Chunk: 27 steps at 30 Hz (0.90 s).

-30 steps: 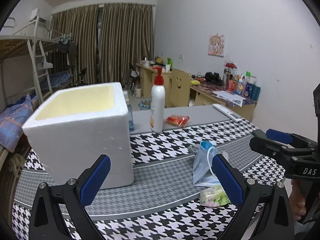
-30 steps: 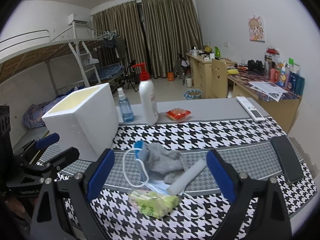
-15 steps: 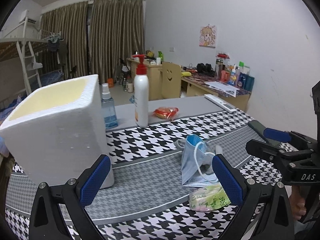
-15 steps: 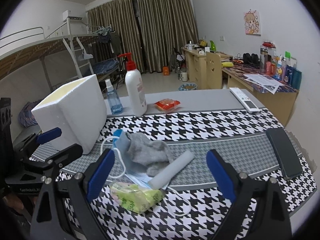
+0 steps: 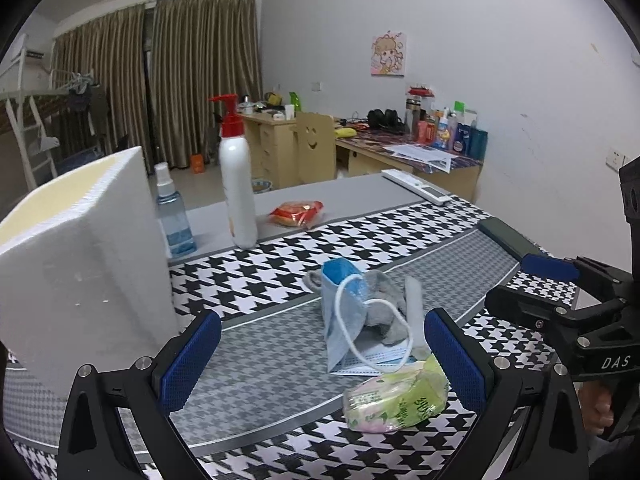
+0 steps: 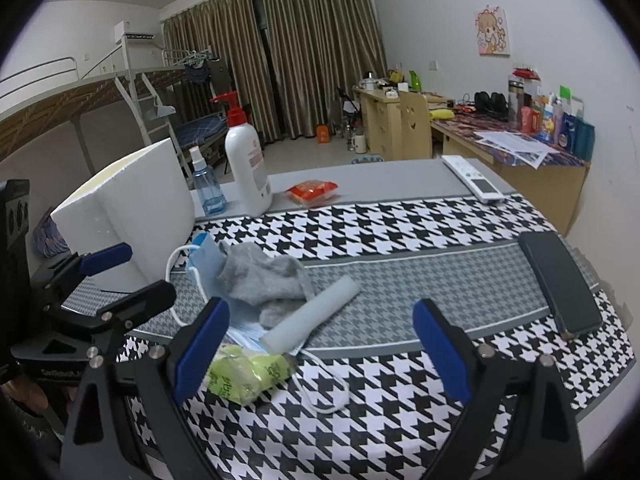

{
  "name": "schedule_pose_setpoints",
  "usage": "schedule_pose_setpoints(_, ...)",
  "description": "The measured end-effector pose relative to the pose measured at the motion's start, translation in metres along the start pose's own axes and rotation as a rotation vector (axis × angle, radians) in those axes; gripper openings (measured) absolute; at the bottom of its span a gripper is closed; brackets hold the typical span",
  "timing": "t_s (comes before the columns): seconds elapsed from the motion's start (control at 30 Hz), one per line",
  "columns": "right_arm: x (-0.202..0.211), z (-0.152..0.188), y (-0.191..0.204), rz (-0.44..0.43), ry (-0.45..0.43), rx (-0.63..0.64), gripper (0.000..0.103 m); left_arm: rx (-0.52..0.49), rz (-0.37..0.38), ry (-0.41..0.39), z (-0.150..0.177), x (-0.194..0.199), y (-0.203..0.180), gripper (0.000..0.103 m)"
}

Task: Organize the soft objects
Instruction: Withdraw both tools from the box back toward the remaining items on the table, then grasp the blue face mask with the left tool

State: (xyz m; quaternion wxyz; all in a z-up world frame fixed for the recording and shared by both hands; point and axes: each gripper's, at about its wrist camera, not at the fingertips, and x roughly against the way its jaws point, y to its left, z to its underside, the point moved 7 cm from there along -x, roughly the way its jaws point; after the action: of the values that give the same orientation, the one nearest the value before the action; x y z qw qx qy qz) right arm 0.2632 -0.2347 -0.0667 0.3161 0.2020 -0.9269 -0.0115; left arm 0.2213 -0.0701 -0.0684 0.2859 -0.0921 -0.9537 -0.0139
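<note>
A small heap lies on the houndstooth tablecloth: a blue face mask point(image 5: 344, 320) point(image 6: 206, 258) with white ear loops, a grey sock point(image 6: 266, 276) point(image 5: 382, 312), a pale rolled cloth point(image 6: 312, 314) point(image 5: 414, 312) and a green tissue pack point(image 5: 396, 398) point(image 6: 248, 374). A white foam box point(image 5: 80, 264) point(image 6: 132, 208) stands open-topped at the left. My left gripper point(image 5: 322, 364) is open, low over the cloth just short of the heap. My right gripper point(image 6: 320, 354) is open too, with the tissue pack and roll between its fingers' line, touching nothing.
Behind the heap stand a white pump bottle point(image 5: 238, 192) point(image 6: 246, 168), a blue spray bottle point(image 5: 174, 216), and a red snack packet point(image 5: 296, 213). A white remote point(image 6: 472, 178) and a dark phone point(image 6: 560, 280) lie at the right. The table edge point(image 6: 612, 384) is near right.
Both grippers have come closer to the heap and lower; the left view has swung right, pushing the foam box toward the left edge. Both stay open.
</note>
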Motion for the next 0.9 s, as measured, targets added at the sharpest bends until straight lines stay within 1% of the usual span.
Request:
schedule_pose_setpoints(0.13,0.0,0.003,-0.001,0.005,0.005,0.018,0.095,0.001,0.001,0.01,0.0,-0.007,-0.002,0.101)
schedule_pose_setpoints(0.2,-0.001,0.007,0.0,0.004,0.013,0.031,0.095,0.002,0.01,0.022,0.001,-0.012,-0.003,0.096)
schedule_pose_setpoints(0.33,-0.003,0.013,0.002,-0.007,0.026,0.044,0.095,0.011,0.018,0.053,0.003,-0.022,-0.004,0.091)
schedule_pose_setpoints(0.4,-0.004,0.016,0.003,-0.013,0.032,0.044,0.095,0.013,0.015,0.07,0.004,-0.027,-0.004,0.082)
schedule_pose_setpoints(0.43,-0.005,0.017,0.003,-0.016,0.035,0.044,0.095,0.016,0.022,0.082,0.005,-0.031,-0.004,0.08)
schedule_pose_setpoints(0.53,-0.008,0.019,0.003,-0.026,0.047,0.043,0.095,0.02,0.028,0.1,0.007,-0.037,-0.005,0.07)
schedule_pose_setpoints(0.6,-0.01,0.02,0.004,-0.031,0.051,0.045,0.095,0.017,0.031,0.114,0.01,-0.041,-0.006,0.059)
schedule_pose_setpoints(0.63,-0.011,0.021,0.004,-0.033,0.056,0.047,0.095,0.018,0.031,0.119,0.011,-0.042,-0.006,0.056)
schedule_pose_setpoints(0.7,-0.014,0.021,0.005,-0.037,0.064,0.048,0.095,0.023,0.034,0.137,0.014,-0.046,-0.006,0.044)
schedule_pose_setpoints(0.73,-0.015,0.022,0.006,-0.04,0.067,0.049,0.095,0.027,0.038,0.148,0.015,-0.049,-0.005,0.042)
schedule_pose_setpoints(0.8,-0.016,0.024,0.008,-0.055,0.078,0.054,0.095,0.033,0.036,0.16,0.017,-0.051,-0.003,0.033)
schedule_pose_setpoints(0.9,-0.021,0.029,0.015,-0.091,0.102,0.057,0.095,0.043,0.04,0.168,0.017,-0.055,-0.002,0.025)
